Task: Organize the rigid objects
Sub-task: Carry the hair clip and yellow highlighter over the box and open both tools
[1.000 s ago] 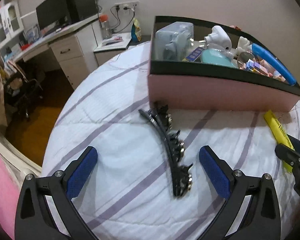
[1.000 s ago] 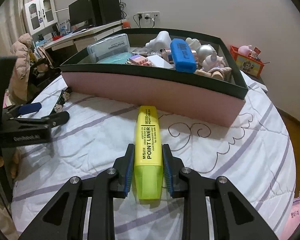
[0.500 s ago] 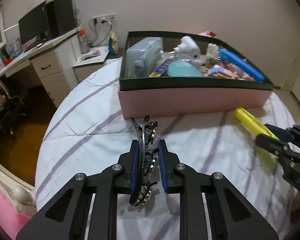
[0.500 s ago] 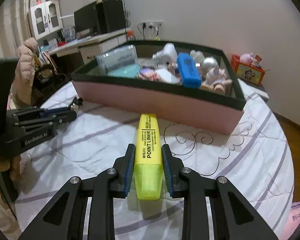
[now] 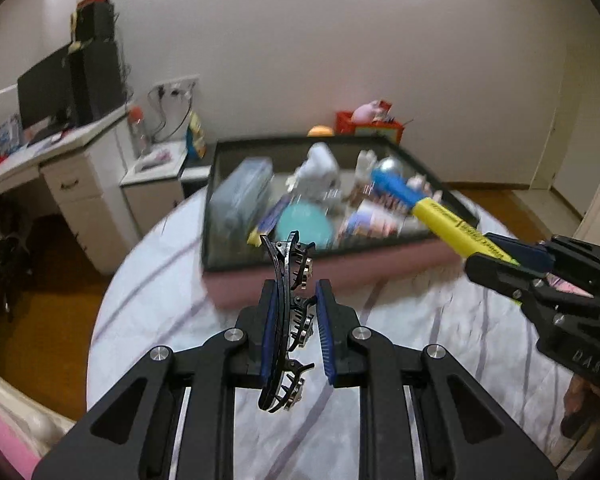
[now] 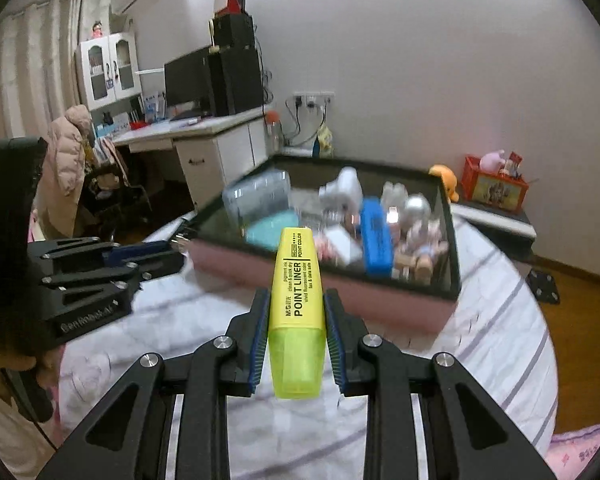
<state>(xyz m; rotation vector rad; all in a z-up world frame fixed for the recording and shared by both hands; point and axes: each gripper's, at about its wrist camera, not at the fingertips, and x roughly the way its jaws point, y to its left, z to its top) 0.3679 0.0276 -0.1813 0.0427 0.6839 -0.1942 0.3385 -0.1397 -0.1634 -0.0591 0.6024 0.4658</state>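
Carrying is the step in hand: both tongs are loaded and raised above the striped bedsheet, short of the box that holds the sorted items. The left tongs are clenched on a black hair clip, a long curved strip of hard glossy plastic with rows of teeth and small metal studs, gripped near its middle so that both ends stick out past the blue ribbed pads. The right tongs are clenched on a yellow highlighter, a flat, smooth plastic barrel with a translucent green-yellow cap at the near end and black print reading "POINT LINER". The box is shallow and rectangular, pink outside with a dark rim and dark lining, and it sits on the bed just ahead of both tools. It is already crowded: a blue case, a round teal lid, a clear plastic case, pale figurines, a silver ball. By my reading, the next move calls for bringing each piece over the near wall and finding a free gap before letting go; the clip's teeth could snag on its neighbours, and the highlighter should slide in easily.
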